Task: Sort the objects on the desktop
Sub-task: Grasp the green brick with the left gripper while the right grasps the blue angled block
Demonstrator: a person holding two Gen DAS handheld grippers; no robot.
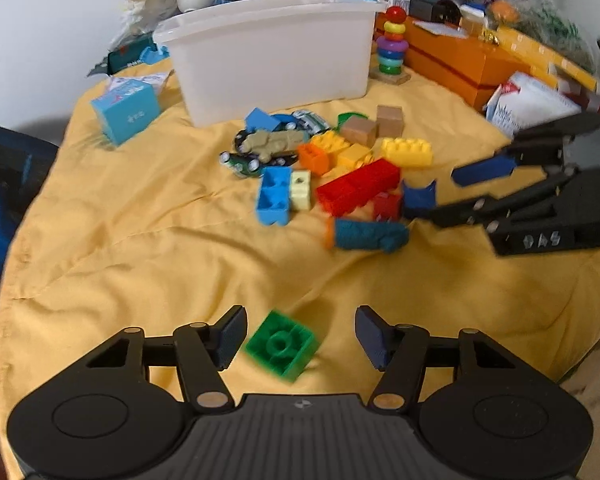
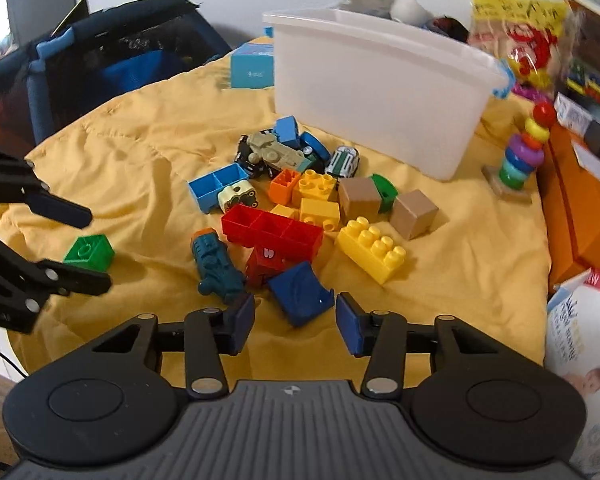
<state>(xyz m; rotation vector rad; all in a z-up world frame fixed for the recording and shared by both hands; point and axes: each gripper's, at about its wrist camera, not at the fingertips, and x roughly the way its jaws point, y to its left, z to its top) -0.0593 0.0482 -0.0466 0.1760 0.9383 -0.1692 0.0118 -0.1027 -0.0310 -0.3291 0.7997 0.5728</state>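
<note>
A green brick lies upside down on the yellow cloth between the spread fingers of my left gripper, which is open and not touching it. My right gripper is open too, its fingers either side of a dark blue curved piece at the near edge of the toy pile. That pile holds a long red brick, a yellow brick, a teal train and toy cars. Behind it stands a white bin. The right wrist view also shows the left gripper around the green brick.
A light blue box sits left of the white bin, and a ring stacker and orange box stand on its right. Bags and toys crowd the back. A dark blue mesh crate stands beyond the table's left edge.
</note>
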